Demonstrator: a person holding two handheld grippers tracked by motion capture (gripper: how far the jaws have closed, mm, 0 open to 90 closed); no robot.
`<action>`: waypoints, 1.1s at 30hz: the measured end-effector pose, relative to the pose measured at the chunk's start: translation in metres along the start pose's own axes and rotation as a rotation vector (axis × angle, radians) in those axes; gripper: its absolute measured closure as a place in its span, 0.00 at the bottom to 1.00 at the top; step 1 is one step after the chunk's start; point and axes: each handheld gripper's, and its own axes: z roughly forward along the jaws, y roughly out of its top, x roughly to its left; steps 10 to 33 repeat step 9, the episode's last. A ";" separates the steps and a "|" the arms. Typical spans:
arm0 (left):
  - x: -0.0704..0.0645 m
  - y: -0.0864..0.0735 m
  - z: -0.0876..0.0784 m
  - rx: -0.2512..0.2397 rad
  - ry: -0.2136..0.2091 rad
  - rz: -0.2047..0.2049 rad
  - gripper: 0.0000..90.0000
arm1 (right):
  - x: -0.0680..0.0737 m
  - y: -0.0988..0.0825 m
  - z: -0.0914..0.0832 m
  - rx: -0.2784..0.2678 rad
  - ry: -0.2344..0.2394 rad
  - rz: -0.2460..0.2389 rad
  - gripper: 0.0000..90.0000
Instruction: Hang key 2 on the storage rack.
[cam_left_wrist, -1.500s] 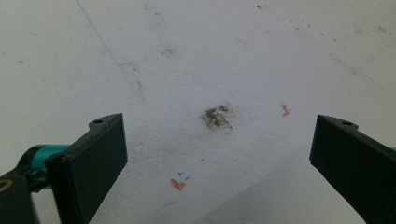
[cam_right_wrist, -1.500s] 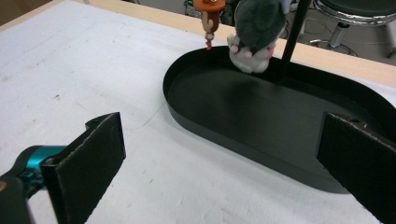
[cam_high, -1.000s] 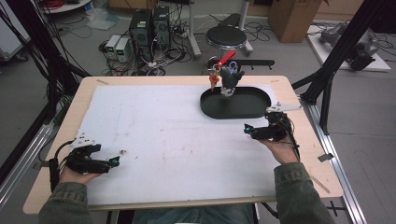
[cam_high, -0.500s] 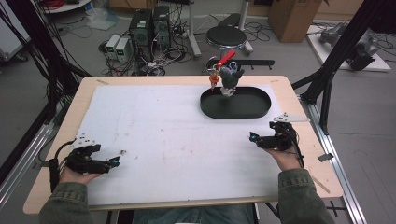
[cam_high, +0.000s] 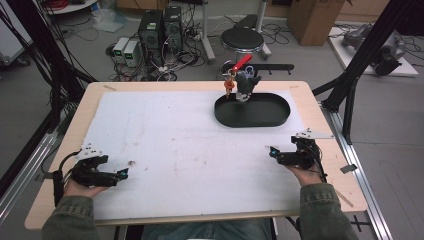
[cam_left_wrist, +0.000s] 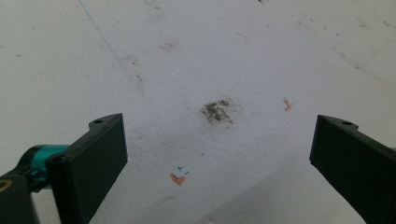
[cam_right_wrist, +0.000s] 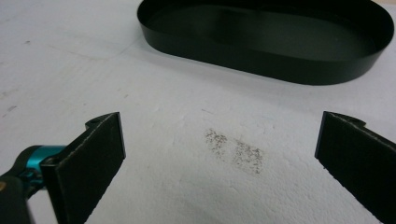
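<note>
your left gripper (cam_high: 122, 173) sits lower left, your right gripper (cam_high: 272, 151) lower right — both spread wide and empty, parked clear it seems. the oval black metal tray (cam_high: 280, 118) waits upper right, a red-handled bundle of small objects (cam_high: 239, 80) on its far rim.

Empty black oval tray (cam_high: 252, 111), far right

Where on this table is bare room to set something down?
The white mat lies bare between the left gripper and right gripper, and left of the black oval tray. Crowded: the tray's far-left rim, where keys sit.
</note>
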 end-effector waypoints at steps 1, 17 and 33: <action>-0.001 0.000 0.000 0.003 -0.001 0.002 0.05 | 0.000 0.000 0.000 0.000 0.000 0.000 0.01; -0.002 0.000 0.003 0.015 -0.020 0.014 0.05 | -0.002 -0.011 -0.005 -0.034 -0.005 -0.040 0.01; -0.002 0.000 0.003 0.015 -0.020 0.014 0.05 | -0.002 -0.011 -0.005 -0.034 -0.005 -0.040 0.01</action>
